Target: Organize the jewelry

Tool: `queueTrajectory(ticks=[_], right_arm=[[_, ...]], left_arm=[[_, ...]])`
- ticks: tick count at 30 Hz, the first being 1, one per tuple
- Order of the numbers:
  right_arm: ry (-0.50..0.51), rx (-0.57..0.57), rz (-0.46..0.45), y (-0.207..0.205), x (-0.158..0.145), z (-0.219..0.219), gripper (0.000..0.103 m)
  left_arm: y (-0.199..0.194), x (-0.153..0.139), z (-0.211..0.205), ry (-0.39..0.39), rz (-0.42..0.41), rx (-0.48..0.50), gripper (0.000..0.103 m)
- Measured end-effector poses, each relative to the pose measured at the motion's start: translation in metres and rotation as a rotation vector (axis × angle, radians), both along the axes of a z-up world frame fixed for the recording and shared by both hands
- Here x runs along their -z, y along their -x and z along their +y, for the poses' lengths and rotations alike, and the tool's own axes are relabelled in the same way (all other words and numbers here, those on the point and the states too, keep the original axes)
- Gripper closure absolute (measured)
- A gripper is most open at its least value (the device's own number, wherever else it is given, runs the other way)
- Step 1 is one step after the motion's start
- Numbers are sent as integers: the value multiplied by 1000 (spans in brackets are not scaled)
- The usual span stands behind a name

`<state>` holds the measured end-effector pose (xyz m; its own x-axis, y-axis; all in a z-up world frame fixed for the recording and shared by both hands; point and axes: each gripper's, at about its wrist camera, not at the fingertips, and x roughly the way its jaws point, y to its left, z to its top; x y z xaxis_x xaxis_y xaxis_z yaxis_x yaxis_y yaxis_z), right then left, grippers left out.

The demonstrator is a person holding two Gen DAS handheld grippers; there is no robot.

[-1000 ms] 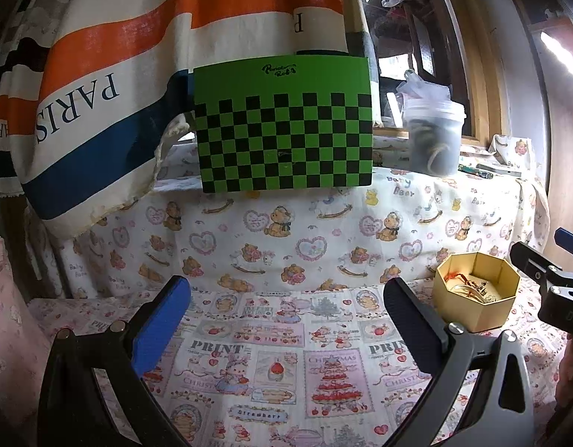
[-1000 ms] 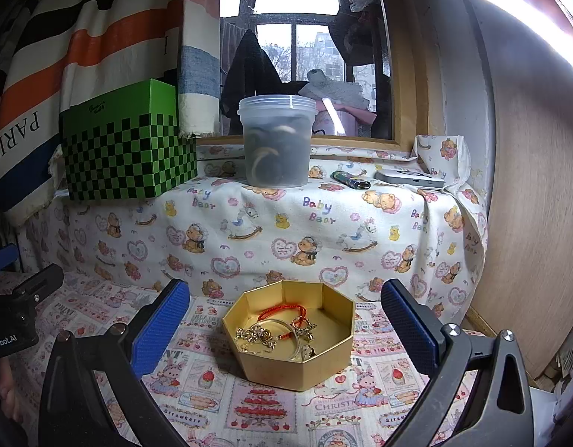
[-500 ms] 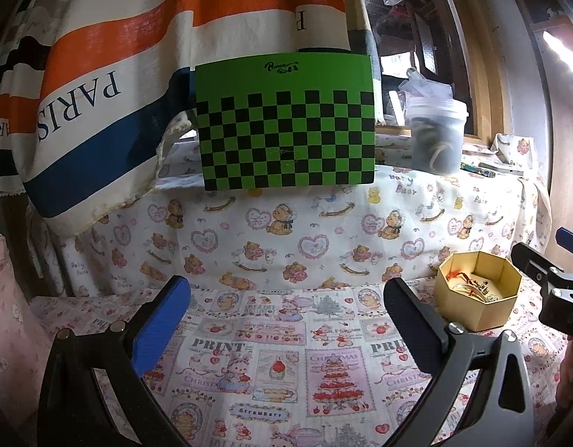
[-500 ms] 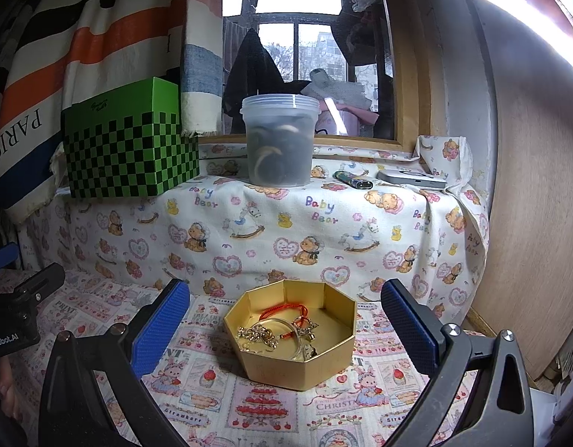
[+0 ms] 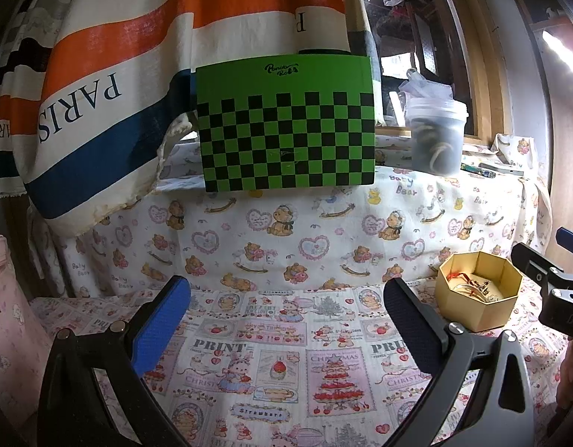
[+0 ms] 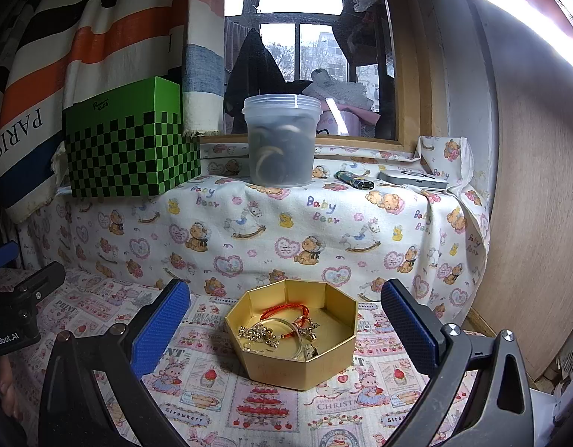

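Jewelry (image 6: 282, 329): tangled in gold box (image 6: 297, 367), frame centre, so we reach easily.
Right gripper (image 6: 286, 326): jaws released, empty.
Left gripper (image 5: 286, 326): released, empty.

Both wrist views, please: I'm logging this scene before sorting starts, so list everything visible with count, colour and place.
gold box: one, gold, octagonal, open, on the printed cloth between the right gripper's fingers in its view.
jewelry: several pieces, gold chains, a clear bangle, a red cord bracelet, inside the gold box.
checkered box: one, green and black, on the ledge.
plastic tub: one, translucent, lidded, on the ledge by the window.
lighter: one, dark, on the ledge.
flat device: one, silver, on the ledge.
striped curtain: one, white, orange, blue, hanging left.
left gripper: open, empty.
right gripper: open, empty.
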<state>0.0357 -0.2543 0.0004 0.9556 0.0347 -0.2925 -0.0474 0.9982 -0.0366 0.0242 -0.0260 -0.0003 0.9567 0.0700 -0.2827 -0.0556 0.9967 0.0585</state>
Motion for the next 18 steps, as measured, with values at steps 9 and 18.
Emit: queueTrajectory(ticks=[9, 18], right_arm=[[0, 1, 0, 0, 0, 1, 0], [0, 1, 0, 0, 0, 1, 0]], left_arm=[[0, 0, -1, -1, 2, 6, 0], [0, 0, 0, 0, 1, 6, 0]])
